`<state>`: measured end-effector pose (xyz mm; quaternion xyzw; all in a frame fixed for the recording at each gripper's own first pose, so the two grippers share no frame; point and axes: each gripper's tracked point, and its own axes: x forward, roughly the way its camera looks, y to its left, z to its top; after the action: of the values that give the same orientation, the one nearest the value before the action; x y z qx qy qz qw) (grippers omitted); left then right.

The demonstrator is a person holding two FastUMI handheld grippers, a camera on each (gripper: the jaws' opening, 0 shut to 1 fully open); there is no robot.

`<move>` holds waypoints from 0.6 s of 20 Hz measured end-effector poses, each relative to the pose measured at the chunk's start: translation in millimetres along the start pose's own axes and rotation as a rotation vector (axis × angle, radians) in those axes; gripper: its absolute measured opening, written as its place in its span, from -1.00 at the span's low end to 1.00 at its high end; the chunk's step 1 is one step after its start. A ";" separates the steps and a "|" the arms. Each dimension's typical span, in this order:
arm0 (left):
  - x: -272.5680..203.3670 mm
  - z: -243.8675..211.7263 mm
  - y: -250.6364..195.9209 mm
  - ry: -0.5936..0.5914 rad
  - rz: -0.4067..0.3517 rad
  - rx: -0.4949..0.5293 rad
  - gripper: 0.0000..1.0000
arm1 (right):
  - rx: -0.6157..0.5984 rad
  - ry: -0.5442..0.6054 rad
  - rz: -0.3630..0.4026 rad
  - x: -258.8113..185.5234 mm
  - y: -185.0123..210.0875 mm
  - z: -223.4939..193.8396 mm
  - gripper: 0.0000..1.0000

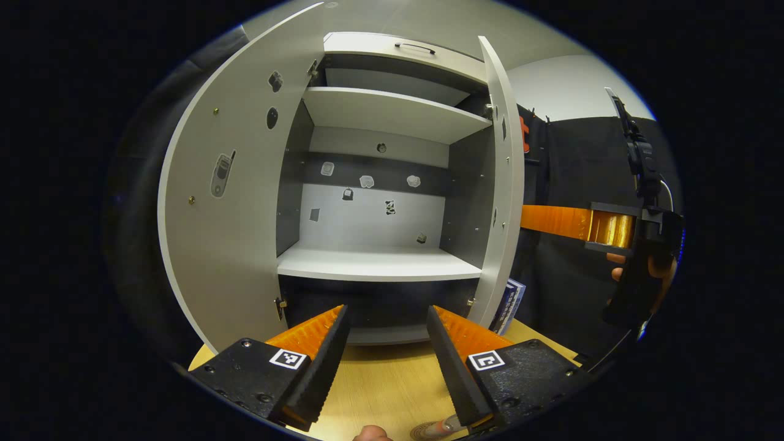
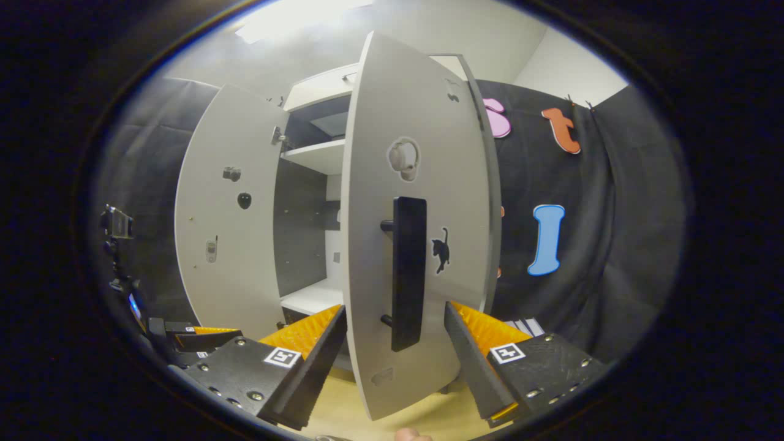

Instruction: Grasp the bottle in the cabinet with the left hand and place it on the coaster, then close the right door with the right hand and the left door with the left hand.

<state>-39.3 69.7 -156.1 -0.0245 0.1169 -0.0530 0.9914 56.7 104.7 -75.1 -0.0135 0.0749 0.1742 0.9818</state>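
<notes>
The white cabinet (image 1: 380,263) stands on a wooden table with both doors swung open and its shelves bare. My left gripper (image 1: 387,312) is open and points at the cabinet's dark lower compartment from a short way off. At the bottom edge, beside its right finger, lies a small round thing (image 1: 429,431), too cut off to name. My right gripper (image 2: 395,309) is open, its fingers on either side of the right door (image 2: 422,184), just below the black handle (image 2: 409,272). In the left gripper view the right gripper (image 1: 527,217) reaches in behind that door (image 1: 503,184).
The left door (image 1: 226,202) stands wide open at the left. A blue and white stack (image 1: 511,300) leans beside the cabinet's right foot. The wooden tabletop (image 1: 392,380) lies under my fingers. A hand (image 1: 618,266) holds the right gripper. Black cloth walls surround the cabinet.
</notes>
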 end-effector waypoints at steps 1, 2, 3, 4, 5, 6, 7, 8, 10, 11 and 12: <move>-1.0 0.3 2.1 -0.001 0.006 0.000 0.62 | -0.010 0.001 0.006 -0.1 2.8 -1.5 0.92; -1.9 -0.1 4.0 -0.001 0.011 -0.001 0.62 | -0.019 0.002 0.012 0.8 5.6 -1.5 0.92; -2.9 -0.6 5.3 0.000 0.015 -0.003 0.62 | -0.022 0.003 0.017 0.7 7.2 -1.0 0.86; -3.8 -1.6 6.9 0.002 0.020 -0.005 0.62 | -0.023 0.004 0.022 1.6 8.0 -4.2 0.93; -4.2 -1.4 8.7 0.003 0.023 -0.006 0.62 | -0.023 0.006 0.028 2.3 8.9 -4.5 0.93; -4.4 -1.8 8.6 0.004 0.027 -0.008 0.62 | -0.023 0.007 0.030 3.2 9.5 -4.3 0.93; -4.6 -0.9 9.4 0.004 0.029 -0.009 0.62 | -0.024 0.009 0.031 2.5 9.2 -5.3 0.93; -5.2 -1.4 10.3 0.003 0.032 -0.009 0.62 | -0.025 0.010 0.032 3.2 9.4 -5.1 0.93; -5.7 -0.6 11.6 0.003 0.034 -0.012 0.62 | -0.027 0.010 0.032 2.7 9.9 -5.8 0.93; -6.2 -0.9 12.0 0.004 0.036 -0.014 0.62 | -0.026 0.010 0.032 1.7 9.9 -6.7 0.93; -6.3 -0.8 12.3 0.003 0.037 -0.015 0.62 | -0.024 0.009 0.031 1.3 9.4 -6.1 0.93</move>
<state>-44.3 82.5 -156.2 -0.0298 0.1193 -0.0338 0.9918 53.9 113.6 -81.4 -0.0250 0.0776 0.1904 0.9783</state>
